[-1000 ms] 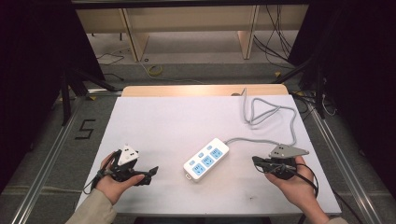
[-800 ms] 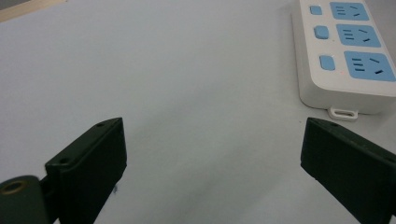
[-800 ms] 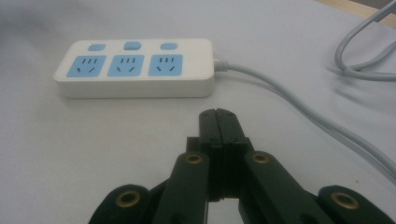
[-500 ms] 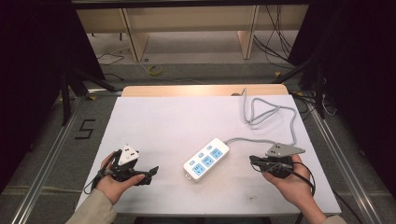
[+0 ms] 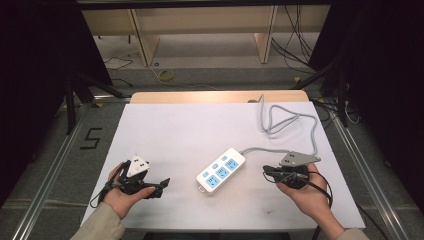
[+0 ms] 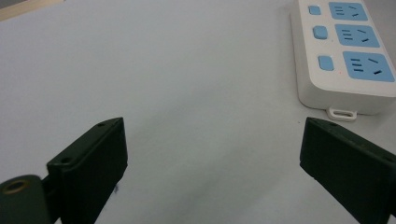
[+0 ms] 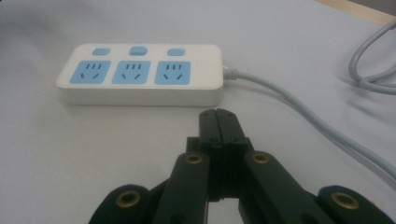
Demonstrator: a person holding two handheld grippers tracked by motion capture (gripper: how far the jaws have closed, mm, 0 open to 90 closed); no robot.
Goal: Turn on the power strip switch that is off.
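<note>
One white power strip [image 5: 221, 171] lies on the white table [image 5: 190, 130], between the two hands and close to the near edge. It sits at a slant. It has three blue sockets and three small blue buttons, one button next to each socket. In the right gripper view the three sockets are in a row with the three buttons behind them on the power strip [image 7: 140, 74]. A small white loop sticks out from the near end of the power strip [image 6: 343, 51] in the left gripper view.

One grey cord [image 5: 287, 120] comes out of the far end of the strip. It runs toward the right side of the table, bends into loops and goes off the far edge.

There are two grippers, one in each hand. The left gripper [image 5: 162, 184] is held low over the table, left of the strip and apart from it. Its two black jaws are wide apart with nothing between them, just bare table.

The right gripper [image 5: 266, 174] is on the other side of the strip, near it but not touching. Its two jaws are pressed together and hold nothing. They point at the long side of the strip.
</note>
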